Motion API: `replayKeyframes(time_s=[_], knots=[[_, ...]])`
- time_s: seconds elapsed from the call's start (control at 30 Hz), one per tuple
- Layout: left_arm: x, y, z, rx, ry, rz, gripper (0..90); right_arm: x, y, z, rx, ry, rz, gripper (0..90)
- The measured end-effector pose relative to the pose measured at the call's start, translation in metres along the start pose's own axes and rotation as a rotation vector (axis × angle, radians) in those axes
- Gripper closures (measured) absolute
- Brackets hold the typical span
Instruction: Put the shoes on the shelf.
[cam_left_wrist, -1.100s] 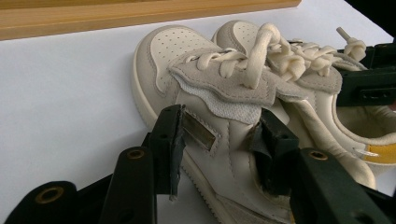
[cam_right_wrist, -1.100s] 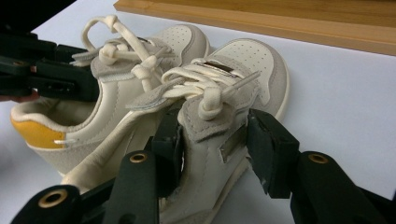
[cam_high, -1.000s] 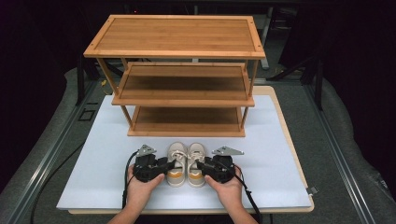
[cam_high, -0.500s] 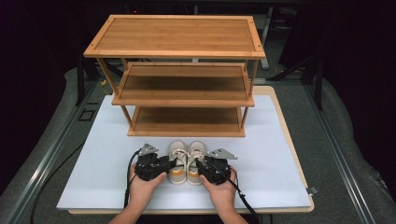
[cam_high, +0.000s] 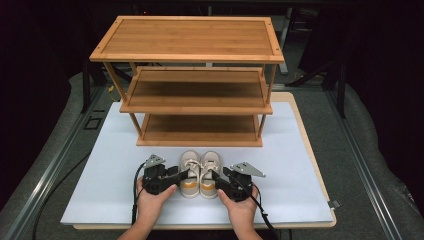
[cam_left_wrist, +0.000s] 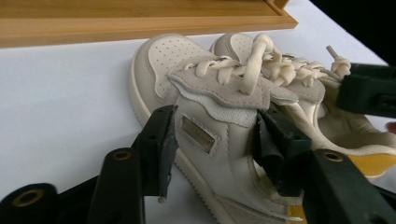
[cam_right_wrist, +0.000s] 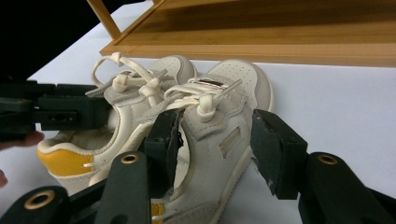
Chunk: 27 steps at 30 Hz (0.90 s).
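Two small cream shoes with yellow heels stand side by side on the white board, toes toward the rack: the left shoe (cam_high: 189, 170) (cam_left_wrist: 210, 107) and the right shoe (cam_high: 210, 169) (cam_right_wrist: 229, 93). My left gripper (cam_high: 184, 175) (cam_left_wrist: 215, 144) straddles the left shoe's outer wall, one jaw outside and one inside the opening. My right gripper (cam_high: 216, 176) (cam_right_wrist: 215, 140) straddles the right shoe's outer wall the same way. Both pairs of jaws have just been opening. A gap shows between the pads and the shoe walls.
A three-tier wooden shoe rack (cam_high: 200, 80) stands just behind the shoes, its bottom shelf (cam_high: 200, 127) bare and low. The white board (cam_high: 300, 165) has free room left and right of the hands. Dark floor and metal rails surround the table.
The right gripper shifted slightly toward the shoes and back. Both shoes stay where they were on the board.
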<state>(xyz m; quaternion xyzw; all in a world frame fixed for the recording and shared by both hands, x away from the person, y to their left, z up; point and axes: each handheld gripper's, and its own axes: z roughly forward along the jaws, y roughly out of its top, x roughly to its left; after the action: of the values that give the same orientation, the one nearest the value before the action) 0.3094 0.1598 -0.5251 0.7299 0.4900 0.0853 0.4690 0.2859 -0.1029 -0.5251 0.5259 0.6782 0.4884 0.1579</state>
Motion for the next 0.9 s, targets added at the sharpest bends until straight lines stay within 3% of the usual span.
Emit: replayKeyframes(time_s=[0.1,0.3,0.47,0.6,0.9], knots=[[-0.002,-0.004,0.000,-0.033,0.007,-0.024,51.6,0.002,-0.005,0.005,0.015,0.019,0.040,52.0],[-0.002,-0.016,0.004,-0.096,0.011,-0.097,51.4,0.002,-0.010,0.008,-0.006,-0.018,0.057,52.7],[-0.003,-0.021,0.007,-0.133,0.010,-0.148,48.6,0.003,-0.014,0.012,-0.024,-0.001,0.103,53.0],[-0.005,-0.023,0.008,-0.152,0.017,-0.152,46.8,0.000,-0.016,0.014,-0.021,-0.001,0.149,51.5],[-0.007,-0.029,0.009,-0.198,0.026,-0.182,46.7,0.004,-0.017,0.015,-0.041,-0.025,0.173,51.6]])
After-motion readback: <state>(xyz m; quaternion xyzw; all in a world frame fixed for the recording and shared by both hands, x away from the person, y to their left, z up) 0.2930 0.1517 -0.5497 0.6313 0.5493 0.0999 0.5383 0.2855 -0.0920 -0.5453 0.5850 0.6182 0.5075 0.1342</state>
